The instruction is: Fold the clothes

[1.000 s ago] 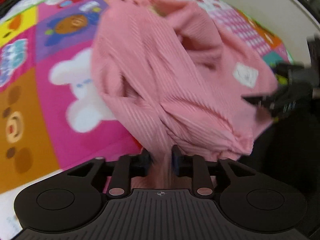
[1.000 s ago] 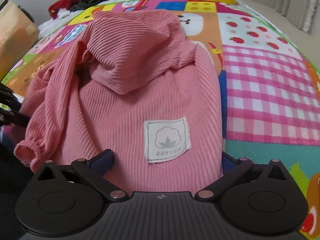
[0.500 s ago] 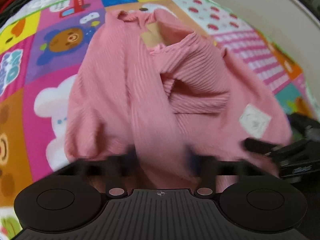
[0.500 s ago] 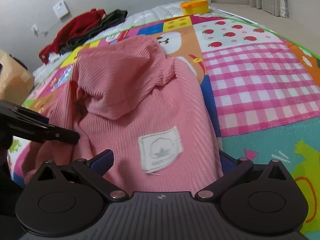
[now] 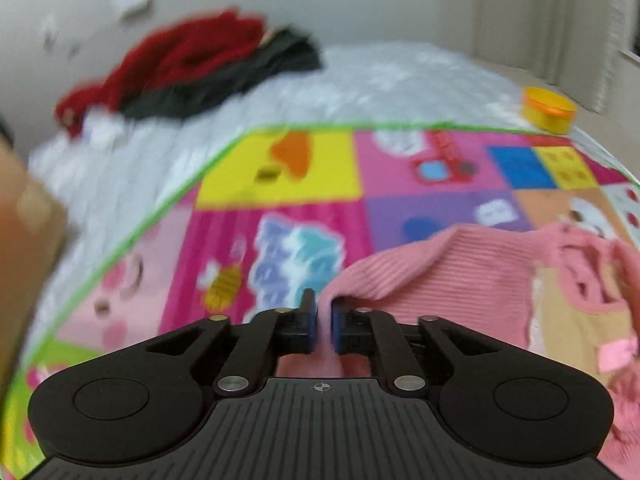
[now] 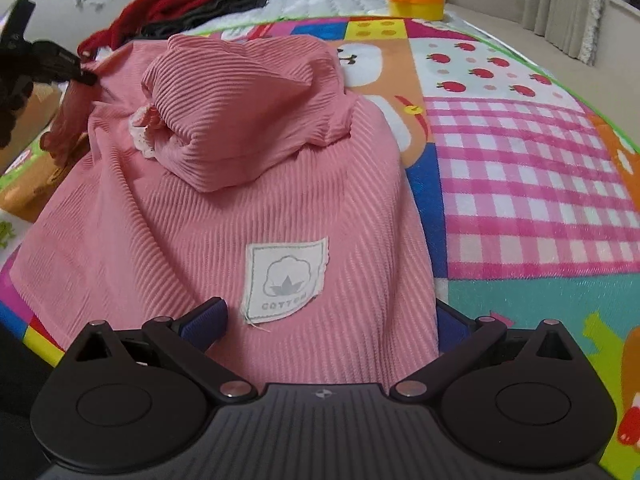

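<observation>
A pink ribbed garment (image 6: 224, 216) with a white "COTTON" label (image 6: 286, 276) lies rumpled on a colourful play mat (image 6: 520, 184). My left gripper (image 5: 323, 322) is shut on a pinch of its fabric (image 5: 432, 264), lifted at the garment's far left; it also shows in the right wrist view (image 6: 80, 76). My right gripper (image 6: 328, 320) is open, its fingers (image 6: 204, 316) spread on either side of the garment's near hem, over the cloth.
A pile of red and black clothes (image 5: 192, 68) lies at the back by the wall. A yellow-orange round container (image 5: 550, 110) sits at the back right. A cardboard box (image 6: 28, 168) stands left of the mat.
My left gripper has swung up and to the left, pulling the pinched fabric outward; its view now faces the far wall. The right gripper has stayed open at the hem.
</observation>
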The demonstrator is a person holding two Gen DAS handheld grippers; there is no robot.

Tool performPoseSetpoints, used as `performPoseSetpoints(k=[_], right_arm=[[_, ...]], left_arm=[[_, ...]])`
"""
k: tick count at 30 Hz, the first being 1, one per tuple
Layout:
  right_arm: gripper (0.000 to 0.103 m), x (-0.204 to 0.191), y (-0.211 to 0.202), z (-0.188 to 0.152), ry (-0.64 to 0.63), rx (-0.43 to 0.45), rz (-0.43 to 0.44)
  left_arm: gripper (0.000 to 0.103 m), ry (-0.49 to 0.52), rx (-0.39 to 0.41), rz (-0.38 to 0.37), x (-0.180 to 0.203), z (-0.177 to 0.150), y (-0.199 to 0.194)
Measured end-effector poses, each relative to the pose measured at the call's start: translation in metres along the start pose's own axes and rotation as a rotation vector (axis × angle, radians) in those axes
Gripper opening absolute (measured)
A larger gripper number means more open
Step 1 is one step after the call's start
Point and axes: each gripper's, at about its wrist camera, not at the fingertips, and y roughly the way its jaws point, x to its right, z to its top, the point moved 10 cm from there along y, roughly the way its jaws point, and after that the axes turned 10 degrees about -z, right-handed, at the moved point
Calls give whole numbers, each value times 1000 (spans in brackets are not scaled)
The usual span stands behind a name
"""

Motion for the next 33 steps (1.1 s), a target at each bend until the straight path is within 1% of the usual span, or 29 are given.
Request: performPoseSetpoints(k=[1, 2, 3, 4, 5, 7, 8, 9, 10, 11, 12, 14, 15, 17, 18, 19, 20, 22, 23, 24, 25, 27, 28, 29, 31, 32, 33], right_arm=[[103, 1, -2, 3, -9, -12, -1], [103, 0, -7, 10, -31, 13, -24], [103, 0, -13, 19, -59, 52, -54], [103, -1, -20, 27, -87, 92, -85], [103, -6, -28, 37, -130, 148, -111], [103, -29, -38, 58, -213, 234, -113], [103, -43, -37, 65, -240, 244, -94], [103, -58, -34, 71, -261, 243, -69], [103, -74, -28, 74, -293, 236, -48], [103, -87, -22, 76, -333, 240, -54], [103, -97, -16, 78, -375, 249, -68], [103, -113, -6, 83, -438, 277, -113], [103, -115, -3, 86, -450, 300, -149], [99, -111, 2, 95, -403, 320, -167], [88, -106, 4, 100, -371, 320, -164], [72, -101, 5, 104, -342, 314, -160], [65, -96, 7, 109, -314, 305, -156], [36, -87, 8, 120, -277, 289, -155], [30, -82, 8, 127, -267, 283, -160], [18, -79, 6, 131, -262, 280, -170], [11, -73, 5, 140, -263, 288, -195], [9, -59, 1, 164, -270, 321, -261], [7, -47, -5, 181, -275, 357, -315], [7, -31, -11, 202, -268, 404, -386], [6, 6, -21, 237, -207, 463, -497], [6, 26, -22, 251, -168, 472, -542], [6, 45, -14, 258, -138, 456, -575]], left_arm=[[29, -28, -12, 1, -5, -5, 2], [44, -55, -22, 0, -11, -10, 3], [53, -74, -19, -11, -14, -14, -4], [66, -94, -14, -23, -17, -18, -12], [75, -128, 9, -36, -14, -17, -22], [81, -198, 65, -76, -5, -13, -34], [87, -234, 96, -101, 3, -10, -38], [90, -282, 127, -134, 15, -8, -42], [95, -323, 145, -165, 29, -7, -42], [95, -354, 154, -206, 45, -7, -39], [95, -364, 153, -235, 57, -8, -35], [95, -321, 141, -285, 85, -15, -19], [95, -269, 121, -307, 96, -21, -12], [95, -187, 74, -367, 112, -30, -1], [95, -169, 56, -409, 116, -31, 2], [95, -151, 39, -451, 120, -32, 4], [96, -136, 38, -494, 121, -31, 5], [96, -122, 39, -538, 121, -30, 8], [97, -125, 40, -558, 120, -29, 10], [97, -139, 38, -575, 119, -29, 13], [98, -153, 36, -591, 117, -28, 16], [98, -185, 30, -619, 112, -27, 22], [98, -205, 26, -621, 107, -27, 25], [98, -226, 22, -621, 103, -27, 28], [98, -269, 23, -598, 90, -24, 31], [98, -291, 28, -579, 82, -23, 33], [98, -309, 32, -556, 75, -22, 34]])
